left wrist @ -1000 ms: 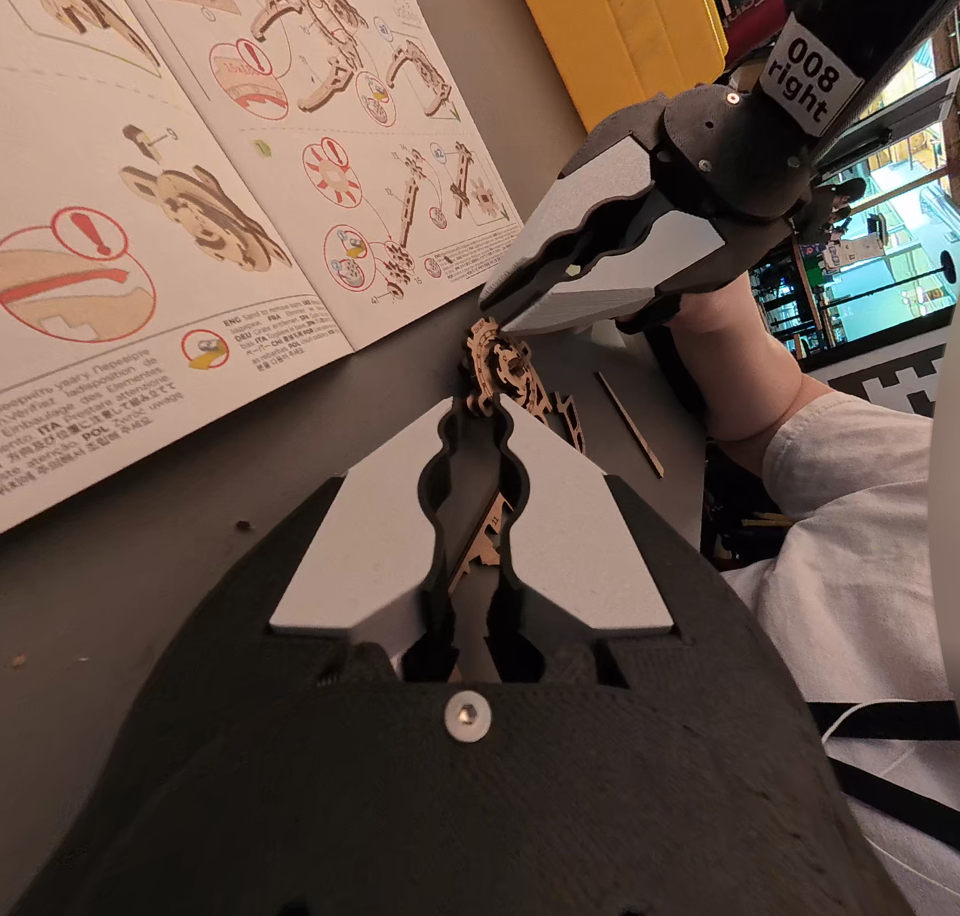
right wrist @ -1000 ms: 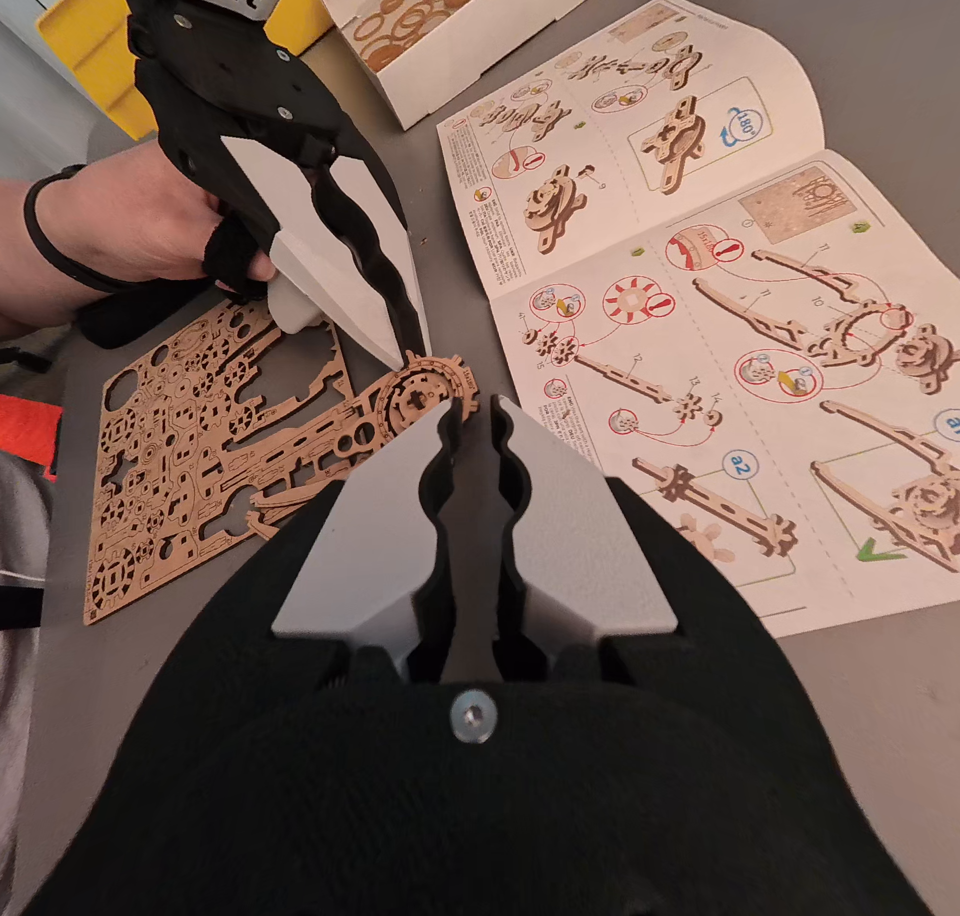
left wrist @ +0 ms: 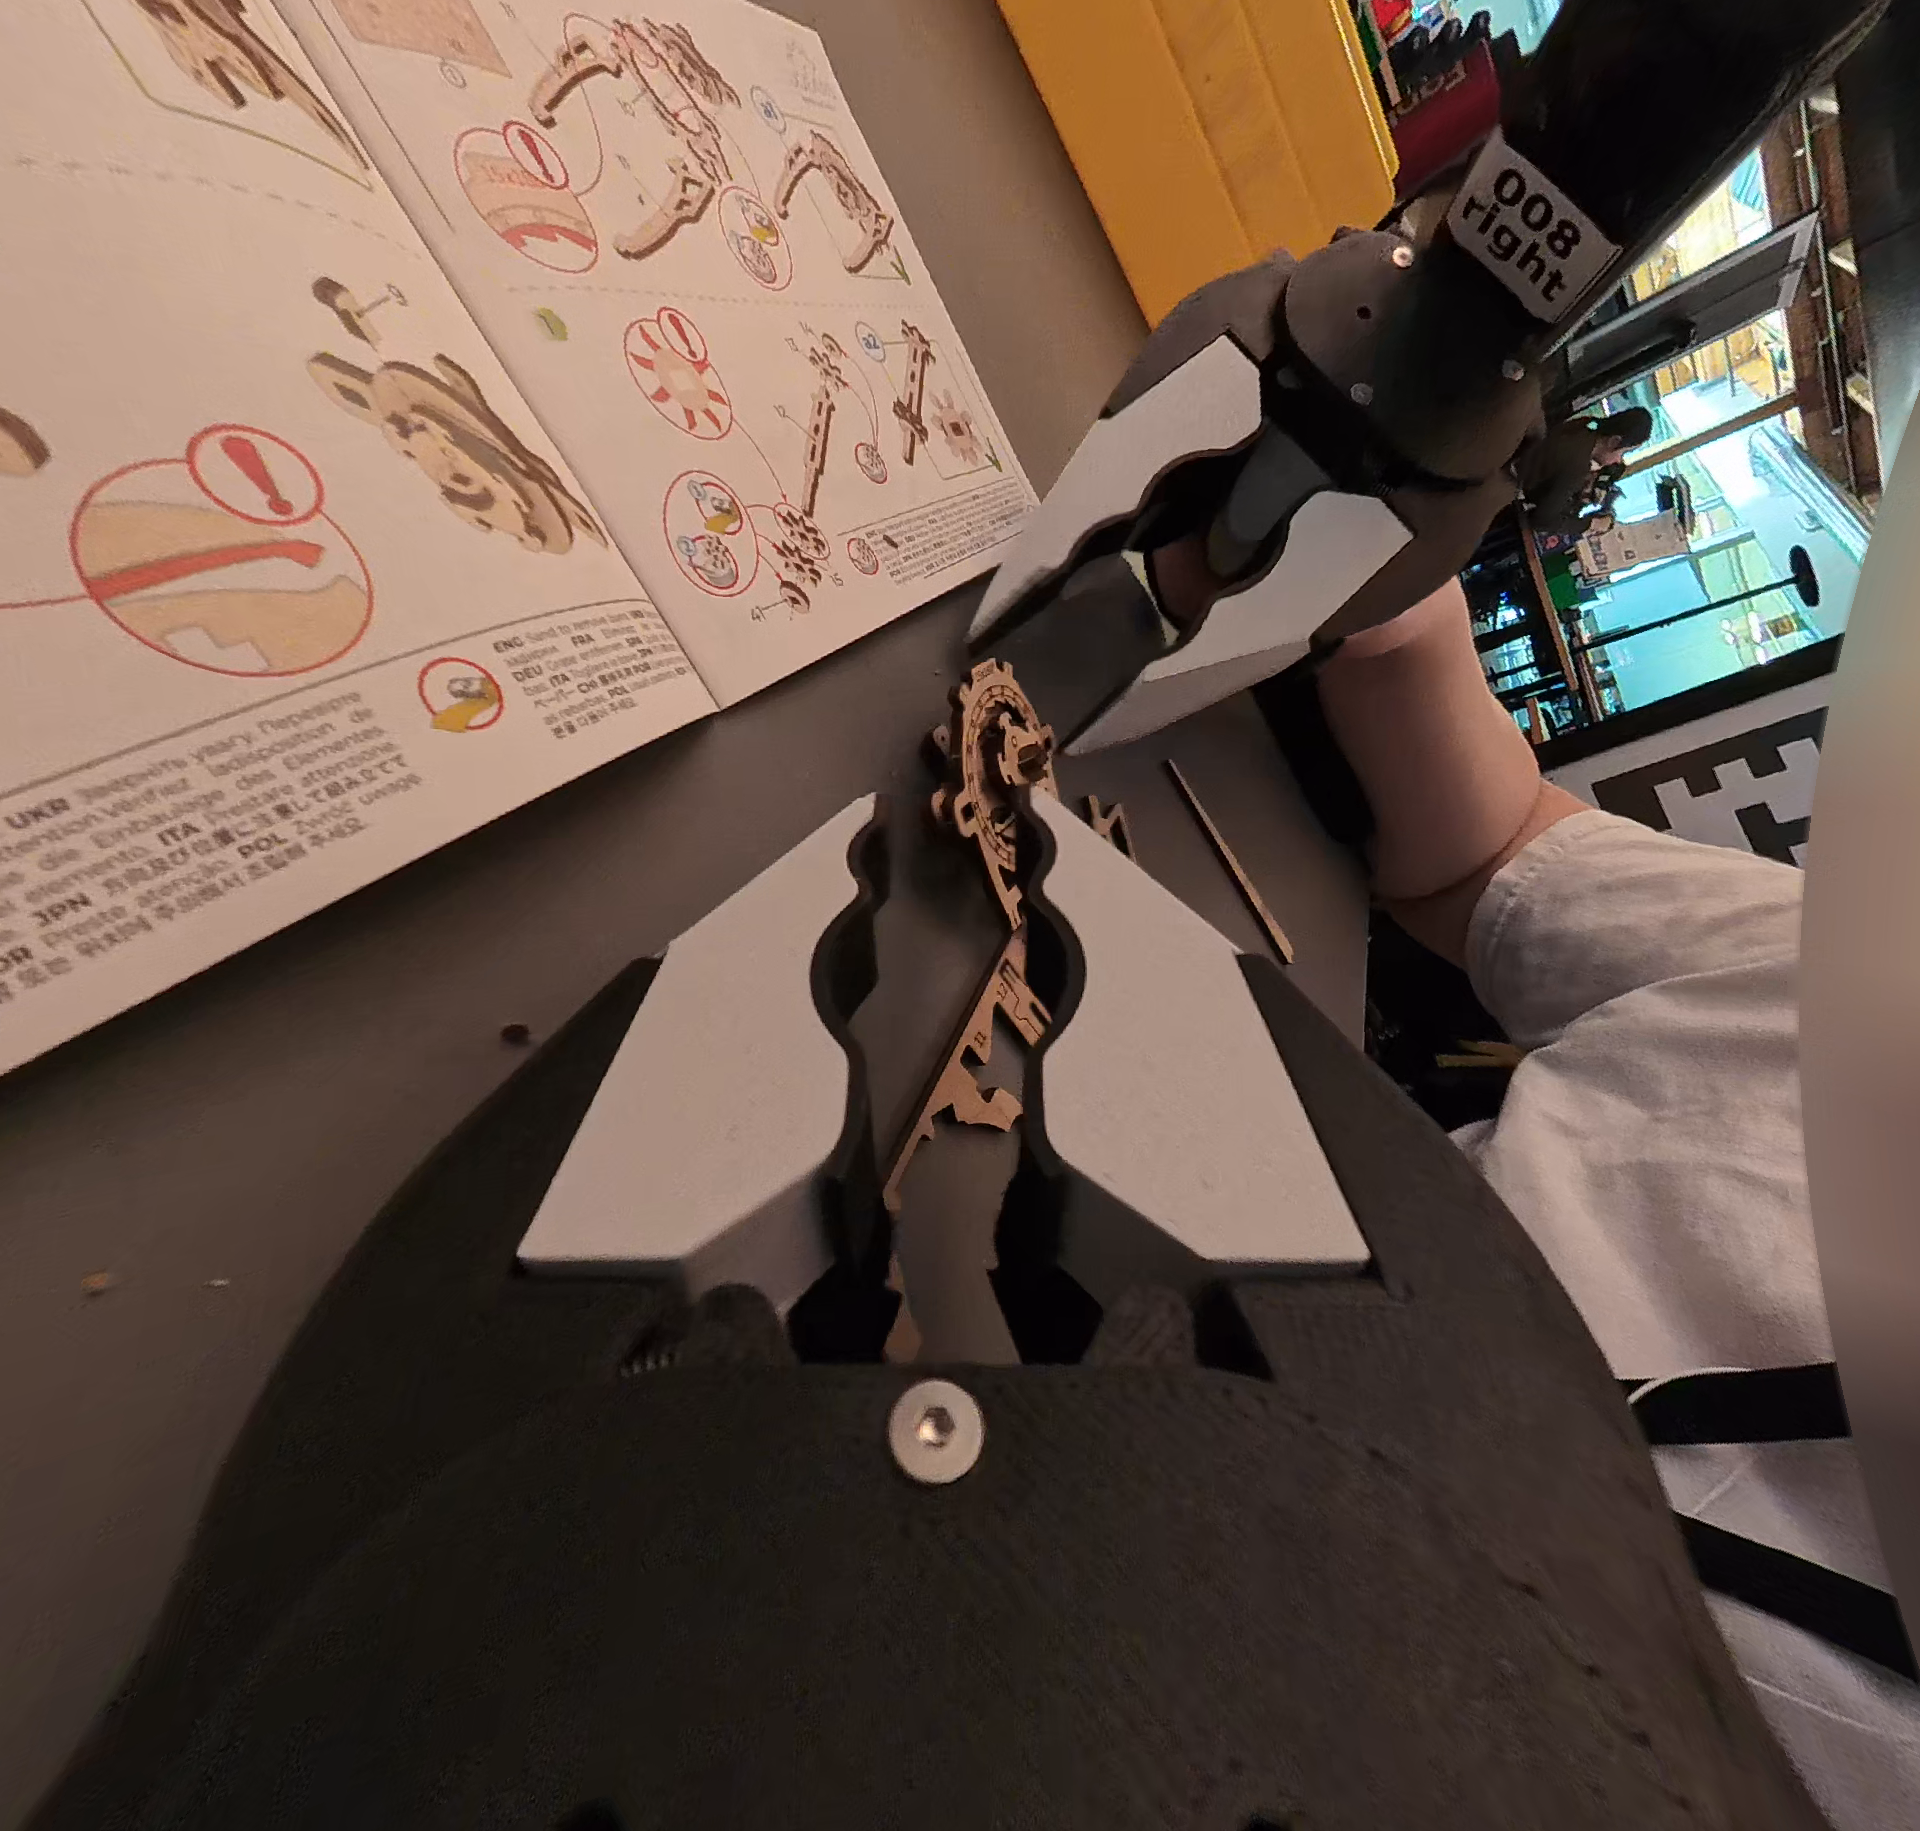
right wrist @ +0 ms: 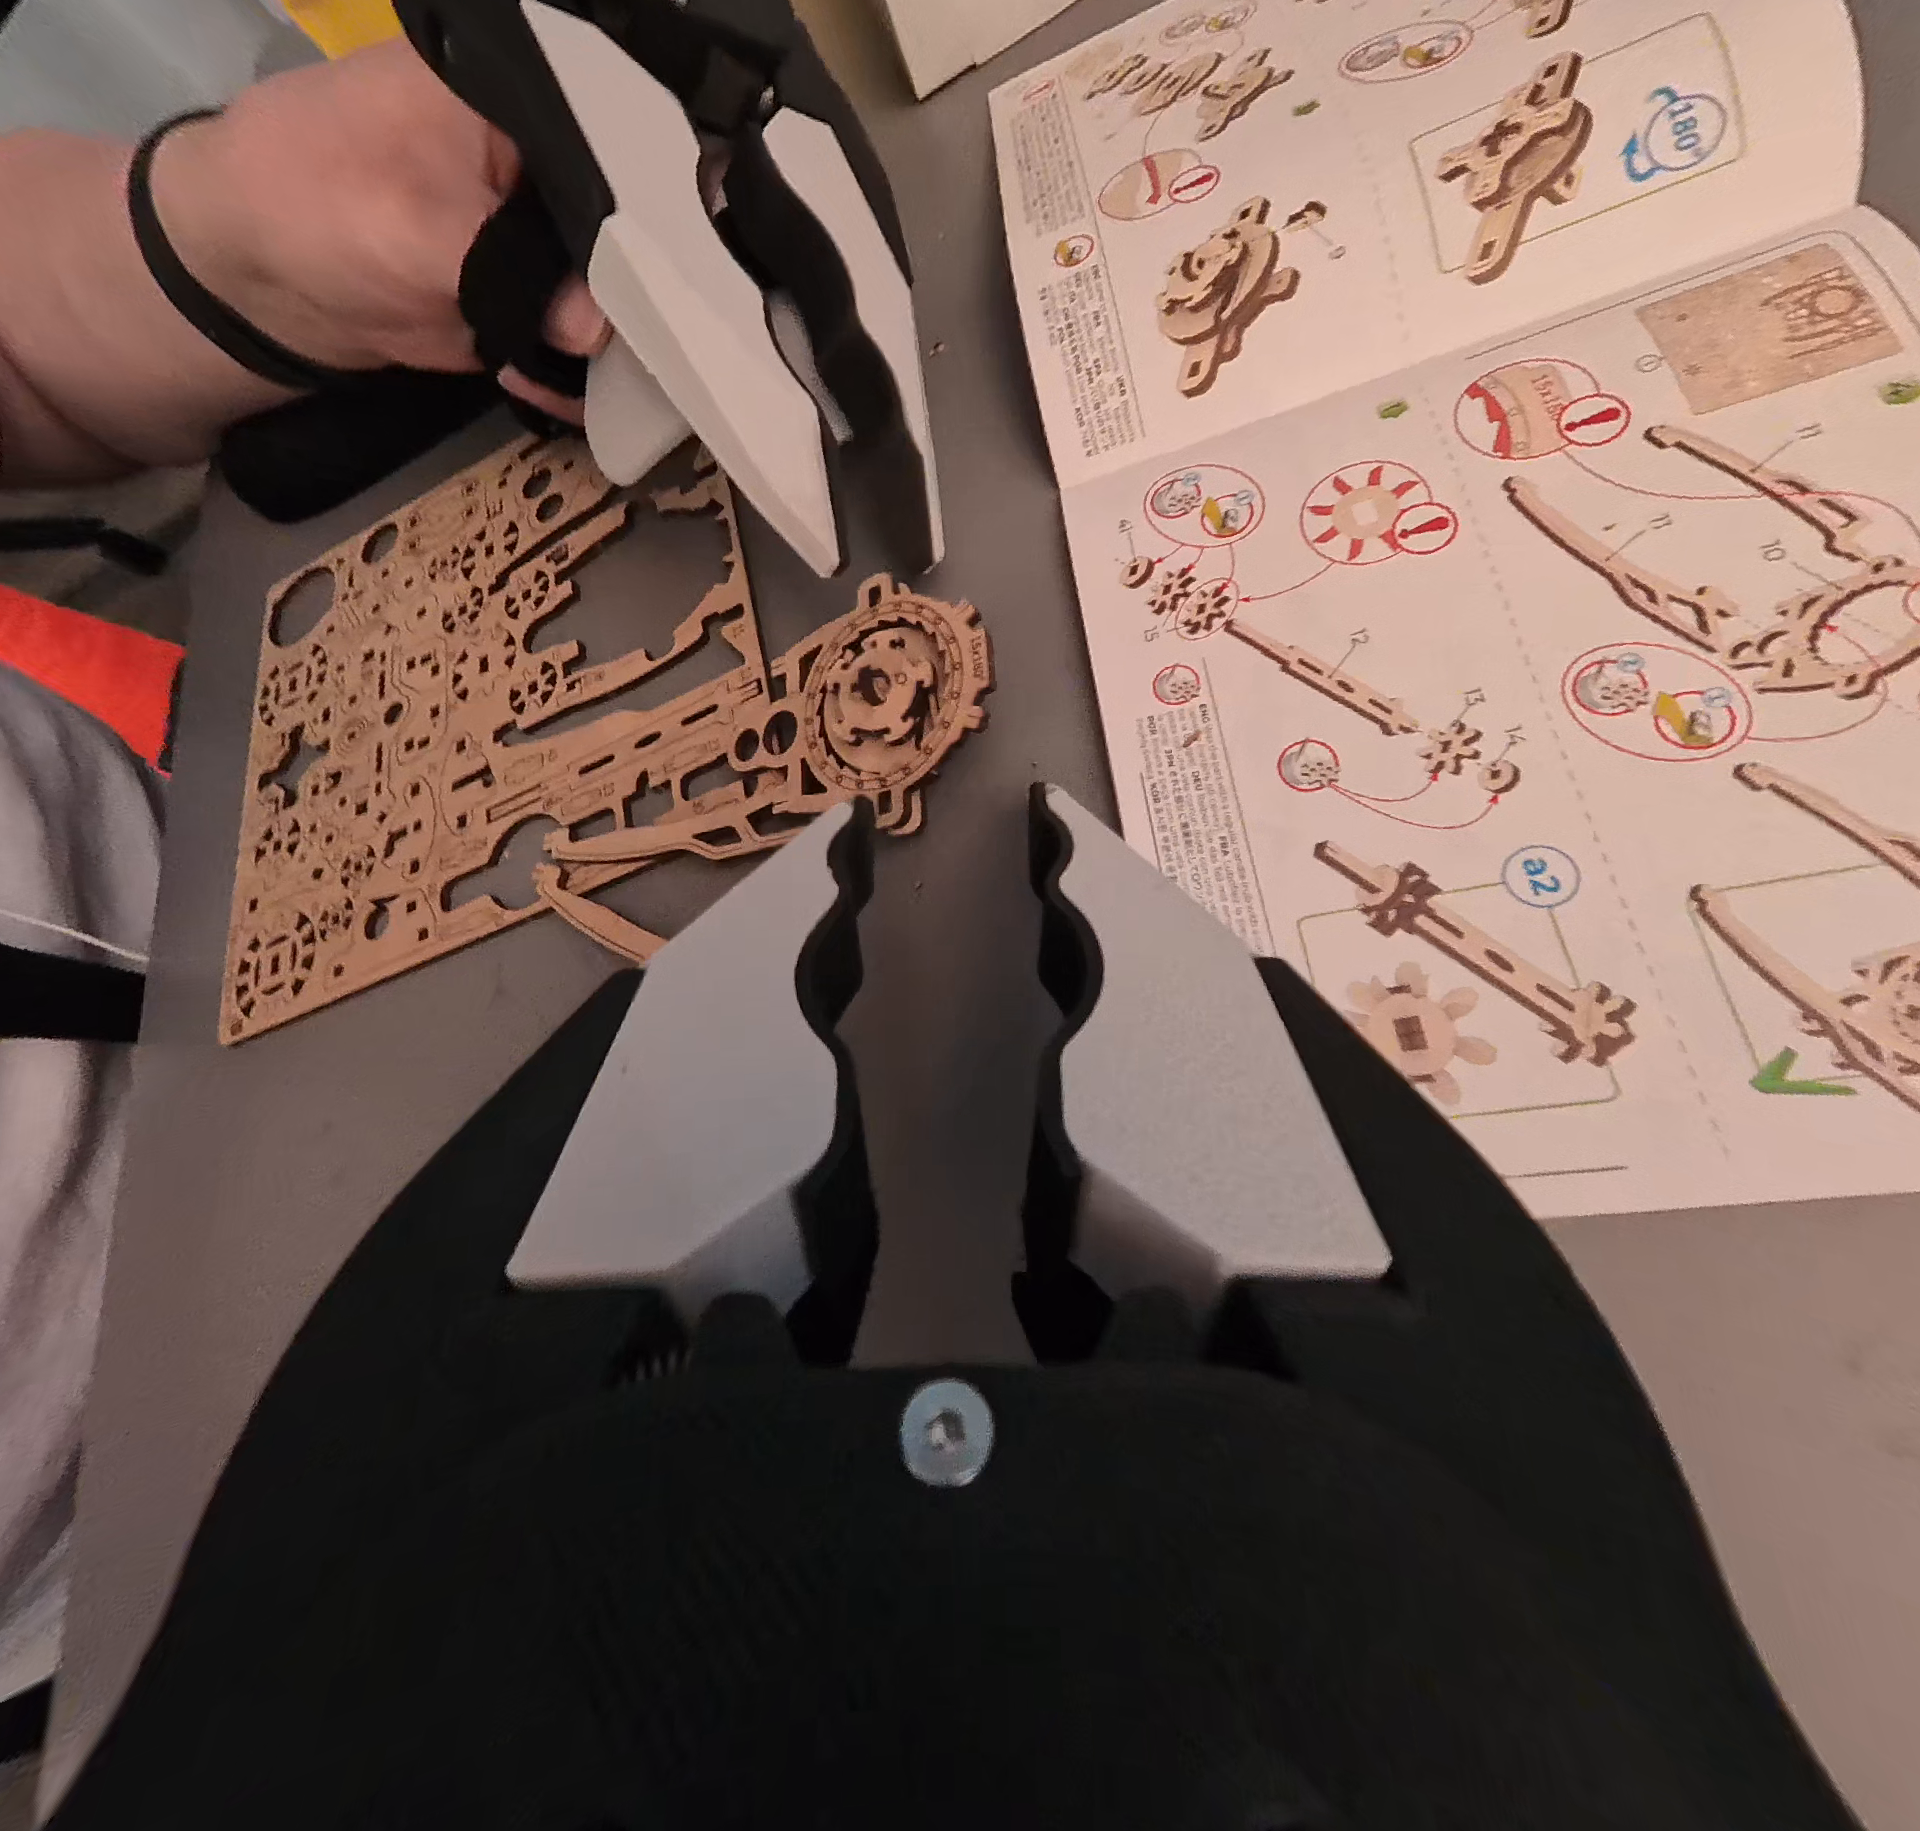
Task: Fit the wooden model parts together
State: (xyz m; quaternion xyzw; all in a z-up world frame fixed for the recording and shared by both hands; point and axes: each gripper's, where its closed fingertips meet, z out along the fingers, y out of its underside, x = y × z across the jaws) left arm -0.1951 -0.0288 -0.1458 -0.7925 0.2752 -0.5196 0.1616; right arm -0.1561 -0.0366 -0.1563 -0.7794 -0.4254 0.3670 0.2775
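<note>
On the grey table (right wrist: 1714,1418), an open booklet (right wrist: 1455,638) flanks both gaping, empty tools beside a yellow bin (left wrist: 1195,67).

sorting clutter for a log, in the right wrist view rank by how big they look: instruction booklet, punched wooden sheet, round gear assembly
1. instruction booklet, largest, though cut off at the frame edge
2. punched wooden sheet
3. round gear assembly, clearly smallest

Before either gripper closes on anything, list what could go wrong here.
1. The left gripper hangs open just above the gear ring; closing off-centre could snap its thin teeth.
2. The wooden arm lies on the cut-out sheet; lifting it might drag the sheet along.
3. The right gripper is open close to the instruction booklet and may catch the page.
</note>
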